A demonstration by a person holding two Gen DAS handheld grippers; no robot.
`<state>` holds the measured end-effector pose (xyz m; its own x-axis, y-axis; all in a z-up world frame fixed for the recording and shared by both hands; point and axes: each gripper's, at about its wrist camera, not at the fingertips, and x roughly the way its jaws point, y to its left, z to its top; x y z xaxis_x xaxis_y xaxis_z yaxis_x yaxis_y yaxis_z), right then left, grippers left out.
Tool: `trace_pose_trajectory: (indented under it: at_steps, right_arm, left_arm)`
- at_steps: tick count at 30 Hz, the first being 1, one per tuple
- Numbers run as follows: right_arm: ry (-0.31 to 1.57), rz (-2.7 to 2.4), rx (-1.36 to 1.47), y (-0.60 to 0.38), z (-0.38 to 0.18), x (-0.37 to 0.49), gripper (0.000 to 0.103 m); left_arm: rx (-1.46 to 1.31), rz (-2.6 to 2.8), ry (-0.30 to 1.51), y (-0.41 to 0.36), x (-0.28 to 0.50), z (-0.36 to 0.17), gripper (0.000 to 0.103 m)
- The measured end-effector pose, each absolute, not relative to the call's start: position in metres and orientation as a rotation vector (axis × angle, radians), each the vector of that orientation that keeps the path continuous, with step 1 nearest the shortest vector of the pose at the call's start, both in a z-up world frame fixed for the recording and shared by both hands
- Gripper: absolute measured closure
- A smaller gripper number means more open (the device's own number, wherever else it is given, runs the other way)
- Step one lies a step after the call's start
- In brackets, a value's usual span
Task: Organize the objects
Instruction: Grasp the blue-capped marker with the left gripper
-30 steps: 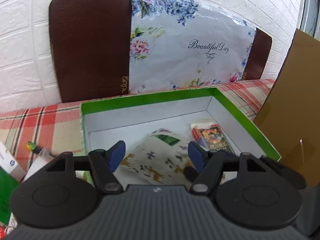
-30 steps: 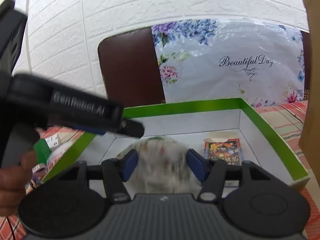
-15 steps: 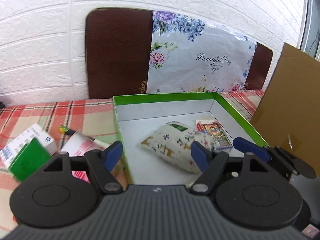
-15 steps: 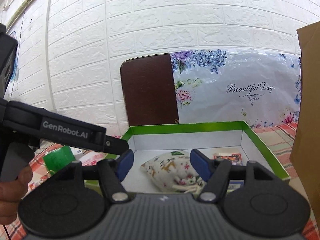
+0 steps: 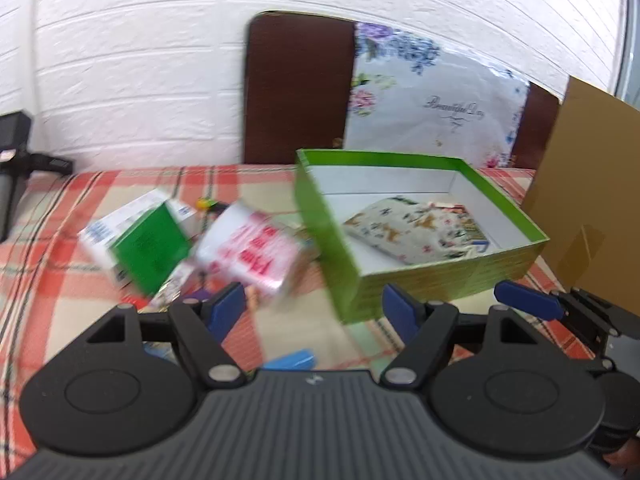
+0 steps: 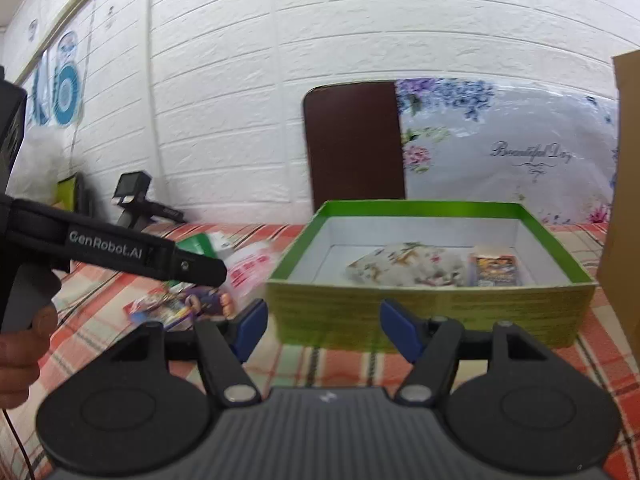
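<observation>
Both grippers, left [image 5: 312,312] and right [image 6: 322,328], gape wide and empty, pulled back from the box [image 6: 432,312] where the pouch [image 6: 404,268] now lies, swinging left toward packets [image 5: 248,252] waiting on the bench [image 5: 52,280].

Green tray [image 6: 424,312]: you have one;
Patterned pouch [image 6: 404,268] in it: one;
Card pack [image 6: 494,270] in it: one;
Tools [image 5: 312,310] [image 6: 322,326]: two
</observation>
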<state>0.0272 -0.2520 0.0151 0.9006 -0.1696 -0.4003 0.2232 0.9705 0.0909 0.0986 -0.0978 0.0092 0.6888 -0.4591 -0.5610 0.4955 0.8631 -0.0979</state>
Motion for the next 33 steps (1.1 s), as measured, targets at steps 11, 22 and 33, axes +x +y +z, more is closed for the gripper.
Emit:
trace_pose_trajectory:
  at_steps: [11, 22, 33]
  right_arm:
    - [0.462, -0.080, 0.050, -0.202, 0.007, 0.036, 0.038]
    - [0.497, -0.072, 0.039, -0.192, 0.002, 0.041, 0.038]
    - [0.507, -0.069, 0.042, -0.193, -0.002, 0.043, 0.038]
  left_arm:
    - [-0.003, -0.418, 0.646, -0.035, 0.090, -0.004, 0.025]
    - [-0.059, -0.351, 0.694, 0.001, 0.090, -0.020, 0.025]
    - [-0.084, -0.344, 0.708, 0.008, 0.096, -0.023, 0.025]
